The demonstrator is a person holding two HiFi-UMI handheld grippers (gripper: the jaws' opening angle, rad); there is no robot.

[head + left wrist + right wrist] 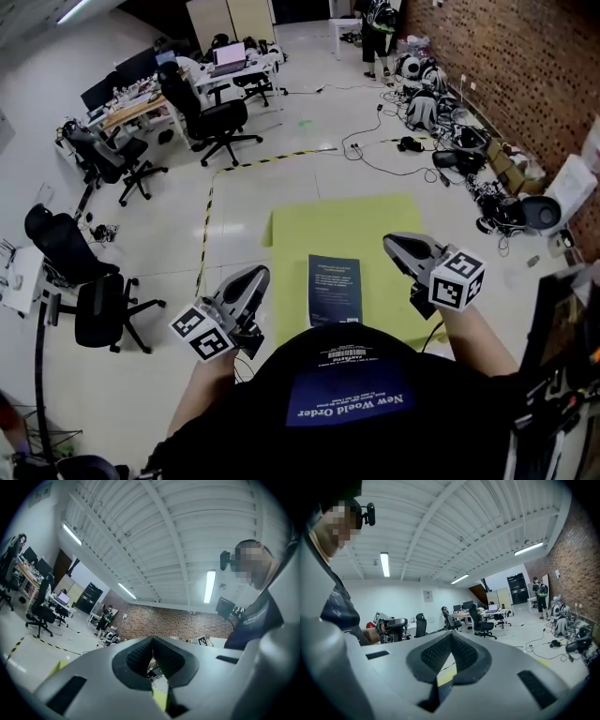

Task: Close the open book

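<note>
Looking down through the head view, I find the book (335,289) lying flat on the yellow-green desk (291,234), just in front of the person's torso, with a single dark blue cover facing up and no pages showing. I judge the closing to be done. The pale block near the cover's near edge may be a barcode, which would make this the back cover, but it is too small for me to be sure.

The left tool (258,275) hangs to the book's left, off the desk's near corner. The right tool (394,245) hangs to the book's right, above the desk. Both are raised and apart from the book. In its own view, each tool's pads are pressed together at the tips with nothing pinched between them. I read this flanking pose as a rest position: the tools are held clear so that neither drags on the cover.

Nothing stands between either tool and the book. Beyond the desk, a yellow-and-black tape line (272,157) crosses the floor. Office chairs (216,122) stand at the workstations to the left, and cables (375,155) trail toward the gear piled along the brick wall (525,56). A person (380,37) stands at the far end, well away.
</note>
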